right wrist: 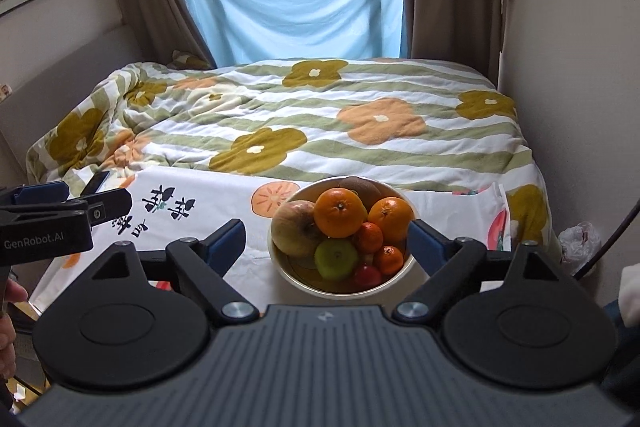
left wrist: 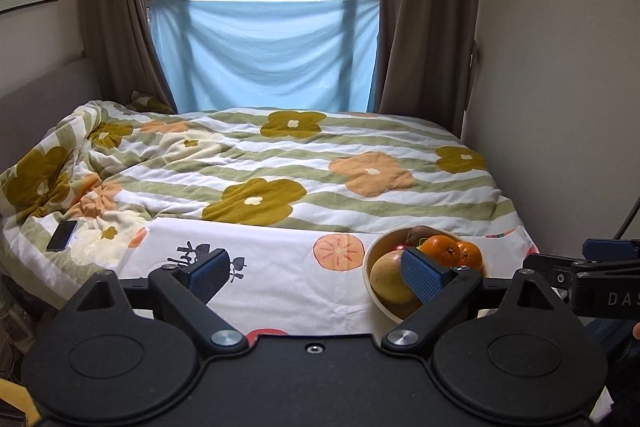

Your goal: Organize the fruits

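Note:
A cream bowl (right wrist: 400, 277) of fruit stands on a white printed cloth (right wrist: 224, 199) at the foot of the bed. It holds two large oranges (right wrist: 340, 213), small tangerines (right wrist: 389, 259), a pale apple (right wrist: 298, 227), a green fruit (right wrist: 336, 259), a red fruit (right wrist: 367, 275) and a kiwi (right wrist: 362, 187). My right gripper (right wrist: 326, 241) is open and empty, with the bowl between its fingers. My left gripper (left wrist: 316, 273) is open and empty over the cloth, left of the bowl (left wrist: 370, 263); its right finger (left wrist: 424, 277) overlaps the bowl's fruit. Each gripper shows in the other's view.
A flowered striped quilt (left wrist: 300, 163) covers the bed. A dark phone (left wrist: 62, 235) lies on it at the left. A wall runs along the right side (right wrist: 580, 67). A plastic bag (right wrist: 580, 241) sits by the bed's right corner. Curtains and a window stand behind.

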The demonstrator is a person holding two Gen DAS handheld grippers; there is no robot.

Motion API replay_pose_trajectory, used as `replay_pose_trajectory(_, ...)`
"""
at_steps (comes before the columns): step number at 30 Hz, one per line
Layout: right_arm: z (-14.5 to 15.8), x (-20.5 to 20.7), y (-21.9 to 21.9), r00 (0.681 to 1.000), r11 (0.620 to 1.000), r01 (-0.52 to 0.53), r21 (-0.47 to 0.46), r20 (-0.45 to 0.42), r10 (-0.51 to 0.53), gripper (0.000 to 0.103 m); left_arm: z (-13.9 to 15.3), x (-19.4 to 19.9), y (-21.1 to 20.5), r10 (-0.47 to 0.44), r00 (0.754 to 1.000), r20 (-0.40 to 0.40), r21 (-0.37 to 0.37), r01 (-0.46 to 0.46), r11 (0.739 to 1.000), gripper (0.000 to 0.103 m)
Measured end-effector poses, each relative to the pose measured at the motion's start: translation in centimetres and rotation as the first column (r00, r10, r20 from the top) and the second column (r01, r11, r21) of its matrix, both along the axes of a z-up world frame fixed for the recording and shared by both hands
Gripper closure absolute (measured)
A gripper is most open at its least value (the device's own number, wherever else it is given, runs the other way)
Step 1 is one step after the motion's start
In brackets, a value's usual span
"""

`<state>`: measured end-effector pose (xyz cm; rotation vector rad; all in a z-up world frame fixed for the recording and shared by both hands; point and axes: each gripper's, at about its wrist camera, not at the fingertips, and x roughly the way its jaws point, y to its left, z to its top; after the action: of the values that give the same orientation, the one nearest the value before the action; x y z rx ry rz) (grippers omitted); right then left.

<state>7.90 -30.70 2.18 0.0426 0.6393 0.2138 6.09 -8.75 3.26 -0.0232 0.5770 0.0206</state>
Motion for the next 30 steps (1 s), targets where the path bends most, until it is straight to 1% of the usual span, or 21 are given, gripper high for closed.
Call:
replay_pose_trajectory(4, 1.8, -2.8, 1.3, 0.997, 0.998, 0.057, -0.006, 0.043, -0.056, 0.0, 1.3, -2.1, 1.4, -0.024, 1.0, 0.019, 0.011, 0.024, 1.0, 0.004)
replay_pose_trajectory(7, 2.3, -4.5, 2.5, 0.995, 0.996, 0.08, -0.031, 0.056, -0.078, 0.0, 1.7, -3.3, 2.2, -0.046, 0.999, 0.026, 0.021, 0.046, 0.999, 0.003)
replay_pose_trajectory(10, 2.3, -5.8, 3.5, 0.993, 0.994, 0.1, -0.051, 0.07, -0.096, 0.0, 1.5, -4.3, 3.0, -0.049, 0.998, 0.03, 0.029, 0.048, 0.998, 0.0)
replay_pose_trajectory(14, 1.7, -7.0, 4.1, 0.991, 0.991, 0.122, -0.061, 0.065, -0.118, 0.0, 1.1, -5.3, 3.8, -0.053, 0.998, 0.03, 0.026, 0.052, 0.998, 0.0)
replay_pose_trajectory(21, 1.1, -8.2, 4.6, 0.99, 0.987, 0.138, -0.077, 0.044, -0.135, 0.0, 0.8, -6.2, 4.5, -0.05, 0.998, 0.028, 0.032, 0.049, 0.998, 0.0)
replay_pose_trajectory(30, 1.0, -8.1, 4.6, 0.989, 0.986, 0.146, -0.084, 0.031, -0.144, 0.0, 0.5, -6.4, 4.7, -0.057, 0.998, 0.021, 0.022, 0.056, 0.998, 0.0)
